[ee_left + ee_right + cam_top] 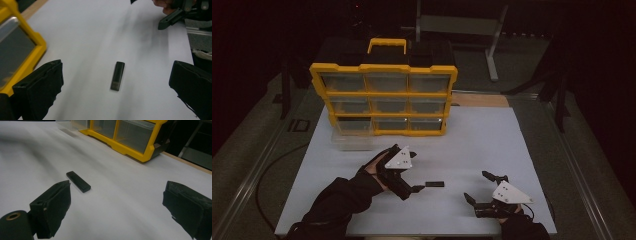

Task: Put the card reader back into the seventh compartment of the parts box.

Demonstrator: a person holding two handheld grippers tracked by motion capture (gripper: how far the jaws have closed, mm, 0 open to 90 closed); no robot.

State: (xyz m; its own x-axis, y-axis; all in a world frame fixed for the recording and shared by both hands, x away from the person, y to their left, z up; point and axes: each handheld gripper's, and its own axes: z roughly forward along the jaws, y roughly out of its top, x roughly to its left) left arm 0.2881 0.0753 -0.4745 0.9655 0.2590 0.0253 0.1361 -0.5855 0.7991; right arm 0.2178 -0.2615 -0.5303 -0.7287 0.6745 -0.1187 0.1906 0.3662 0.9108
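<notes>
A small black stick (434, 184) lies flat on the white table top (472, 145). My left gripper (416, 175) is just left of it, open, jaws pointing at it. In the left gripper view the stick (118, 76) lies on the table ahead, between the two wide-apart jaws of the gripper (117, 65), untouched. My right gripper (476, 185) rests at the front right, open and empty. In the right gripper view the stick (78, 181) lies just beyond the left jaw of that gripper (117, 185).
A yellow organiser (382, 95) with clear drawers stands at the back of the table (130, 142) (37, 47). One clear drawer (352, 141) lies out on the table in front of its bottom left slot. A person's dark sleeve (342, 197) comes in at the bottom left.
</notes>
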